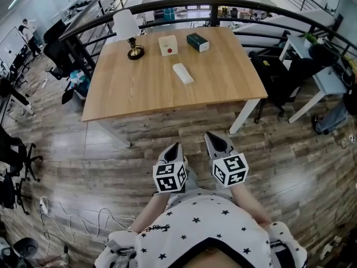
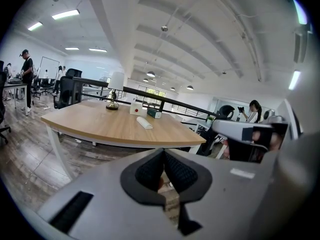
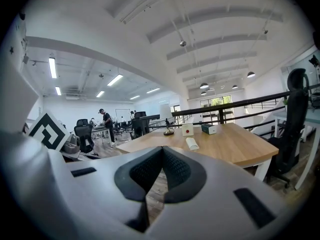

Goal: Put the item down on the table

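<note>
Tools in both hands are fully closed and hold nothing. The left tool (image 1: 174, 147) and the right tool (image 1: 215, 139) hang side by side over the floor (image 1: 111, 166), well short of the table (image 1: 139, 88) and touching none of the things on it. In each gripper view the two black, finely ribbed pads meet at a point, set in smooth grey plastic shells. Each tool carries a white cube with black square markers.

A white item (image 1: 183, 73), a smooth oblong bar with rounded ends, lies flat near the middle of the table. Behind it stand a white box (image 1: 168, 44) with a red dot on its face and a dark green box (image 1: 198, 42), apart from each other. Left of them is a lamp (image 1: 130, 32) with a white shade and a round brass base. The table has a pale wood-grain top and white legs. The floor is grey-brown planks.
</note>
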{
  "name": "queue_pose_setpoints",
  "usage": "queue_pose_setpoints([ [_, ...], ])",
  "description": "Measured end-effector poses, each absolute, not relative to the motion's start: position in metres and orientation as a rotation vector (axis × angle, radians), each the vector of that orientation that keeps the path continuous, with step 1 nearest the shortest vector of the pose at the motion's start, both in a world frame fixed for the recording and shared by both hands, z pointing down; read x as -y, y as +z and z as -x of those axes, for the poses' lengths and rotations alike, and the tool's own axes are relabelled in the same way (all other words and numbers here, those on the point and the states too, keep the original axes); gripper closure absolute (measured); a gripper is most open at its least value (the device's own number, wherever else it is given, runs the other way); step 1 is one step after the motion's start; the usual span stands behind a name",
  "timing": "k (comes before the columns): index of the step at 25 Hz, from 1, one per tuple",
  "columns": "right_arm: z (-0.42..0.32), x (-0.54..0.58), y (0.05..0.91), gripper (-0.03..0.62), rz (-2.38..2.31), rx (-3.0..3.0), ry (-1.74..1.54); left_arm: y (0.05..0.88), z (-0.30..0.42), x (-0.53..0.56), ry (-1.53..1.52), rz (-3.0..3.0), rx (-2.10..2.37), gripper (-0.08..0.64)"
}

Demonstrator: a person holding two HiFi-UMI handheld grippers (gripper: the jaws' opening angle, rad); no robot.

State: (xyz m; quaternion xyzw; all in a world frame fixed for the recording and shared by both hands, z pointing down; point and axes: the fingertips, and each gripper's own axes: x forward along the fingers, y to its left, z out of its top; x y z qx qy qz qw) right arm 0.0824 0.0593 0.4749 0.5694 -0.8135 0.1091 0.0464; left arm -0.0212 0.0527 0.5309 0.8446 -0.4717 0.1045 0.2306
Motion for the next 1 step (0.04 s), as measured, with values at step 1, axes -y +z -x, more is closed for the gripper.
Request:
queue_pose_setpoints([
  [1,-0.0829,-0.0588,0.4747,0.598,-1.742,2.484,0.332,0.5309,0.0207,-0.0524,0.287,-2.326,1.296,0.548],
])
